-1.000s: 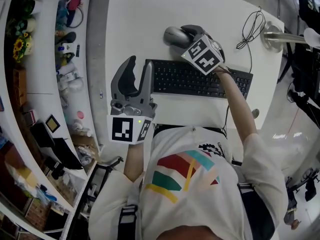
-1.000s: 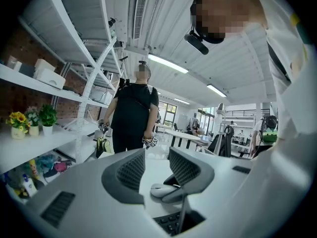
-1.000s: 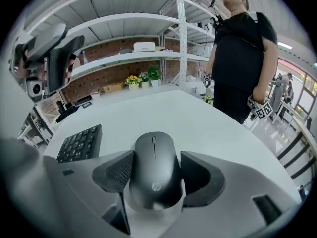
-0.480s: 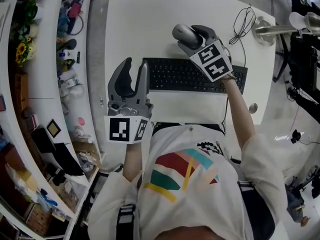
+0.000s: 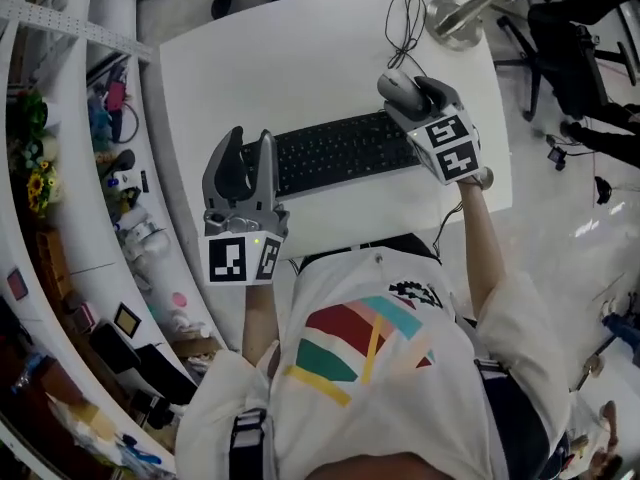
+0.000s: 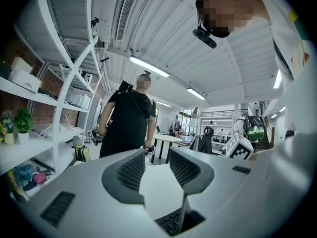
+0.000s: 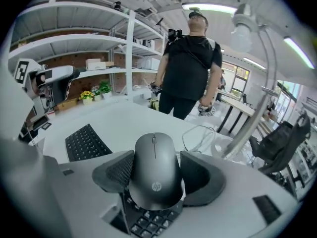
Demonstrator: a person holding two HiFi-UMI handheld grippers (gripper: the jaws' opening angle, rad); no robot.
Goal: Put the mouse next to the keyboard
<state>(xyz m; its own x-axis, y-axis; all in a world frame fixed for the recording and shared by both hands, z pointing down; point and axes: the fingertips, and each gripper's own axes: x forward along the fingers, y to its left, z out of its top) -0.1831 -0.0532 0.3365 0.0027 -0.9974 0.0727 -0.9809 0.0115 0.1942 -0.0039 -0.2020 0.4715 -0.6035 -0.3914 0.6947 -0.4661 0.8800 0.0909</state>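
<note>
A dark grey mouse (image 5: 397, 87) is held above the far right corner of the black keyboard (image 5: 335, 153) on the white table (image 5: 280, 58). My right gripper (image 5: 412, 96) is shut on it, the jaws pressing its two sides. In the right gripper view the mouse (image 7: 154, 177) fills the space between the jaws of the right gripper (image 7: 157, 166), with keyboard keys (image 7: 147, 221) just beneath. My left gripper (image 5: 247, 163) hovers at the keyboard's left end, open. In the left gripper view the left gripper (image 6: 151, 165) holds nothing.
A coiled cable (image 5: 405, 18) and a round lamp base (image 5: 455, 16) lie at the table's far right corner. Cluttered shelves (image 5: 100, 168) run along the left. A person (image 7: 190, 68) stands beyond the table's far edge. A chair (image 5: 565, 58) is at the right.
My right gripper has carried the mouse to the right along the keyboard's far side, from its left-middle to its right end. The left gripper stays open at the left end.
</note>
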